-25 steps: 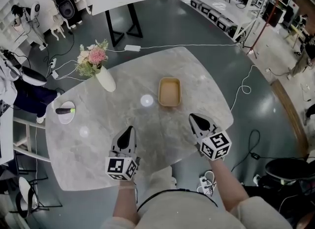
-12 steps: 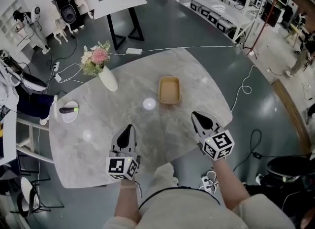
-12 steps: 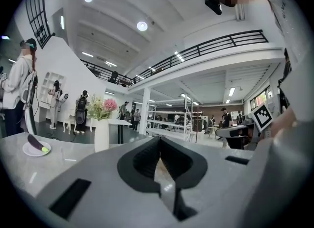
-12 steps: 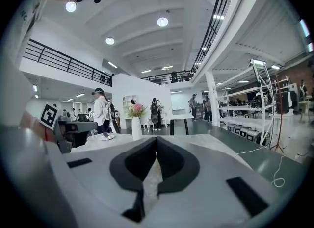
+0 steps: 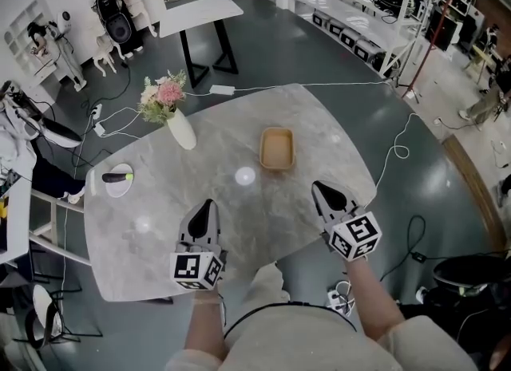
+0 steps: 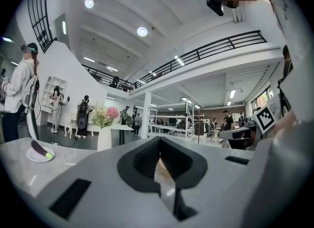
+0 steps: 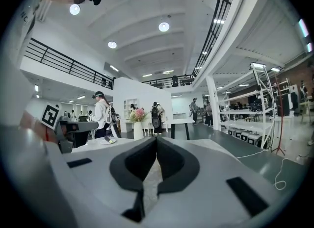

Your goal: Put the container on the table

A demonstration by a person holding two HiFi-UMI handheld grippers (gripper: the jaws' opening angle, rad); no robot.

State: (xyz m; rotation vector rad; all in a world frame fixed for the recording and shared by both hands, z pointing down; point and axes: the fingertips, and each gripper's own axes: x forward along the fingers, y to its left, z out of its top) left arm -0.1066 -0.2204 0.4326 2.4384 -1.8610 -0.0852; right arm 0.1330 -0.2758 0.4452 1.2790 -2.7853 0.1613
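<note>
The container [image 5: 276,148], a shallow tan rectangular tray, lies empty on the grey marble table [image 5: 160,226], right of centre towards the far side. My left gripper [image 5: 206,204] hovers over the table's near edge, well short of the container and to its left. Its jaws meet at the tips with nothing between them, as the left gripper view [image 6: 158,139] shows. My right gripper [image 5: 318,189] hovers at the near right edge, closer to the container but apart from it. It is shut and empty too [image 7: 156,139]. Both point level across the table.
A white vase of pink flowers [image 5: 172,114] stands at the table's far left. A small white plate with a dark item [image 5: 120,179] lies near the left edge. Cables [image 5: 399,148] trail over the floor, and a black-legged table [image 5: 200,18] stands behind.
Both grippers have risen a little over the table's near edge, and the table looks slightly farther off. The jaws stay shut. The container has not moved.
</note>
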